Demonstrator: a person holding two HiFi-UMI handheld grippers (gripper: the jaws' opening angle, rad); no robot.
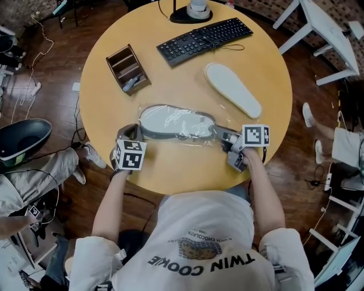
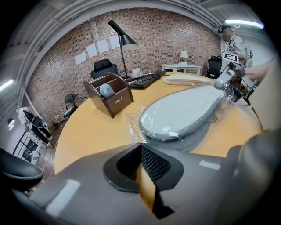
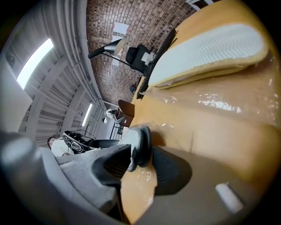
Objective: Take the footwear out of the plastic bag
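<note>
A grey slipper [image 1: 170, 120] lies inside a clear plastic bag [image 1: 196, 136] on the round wooden table [image 1: 170, 165], near the front edge. My left gripper [image 1: 132, 136] is at the bag's left end. In the left gripper view its jaws [image 2: 140, 147] are closed, with the bag's edge [image 2: 134, 121] running into their tips. My right gripper [image 1: 223, 139] is at the right end. In the right gripper view the slipper's end [image 3: 139, 140], wrapped in film, sits between both pads and touches them. A second slipper [image 1: 233, 89], white sole up, lies bare on the table behind.
A black keyboard [image 1: 203, 38] and a lamp base [image 1: 190, 12] are at the table's far side. A brown desk organizer [image 1: 128, 69] stands at the back left. A person's leg and shoe [image 1: 85, 153] are by the table's left edge.
</note>
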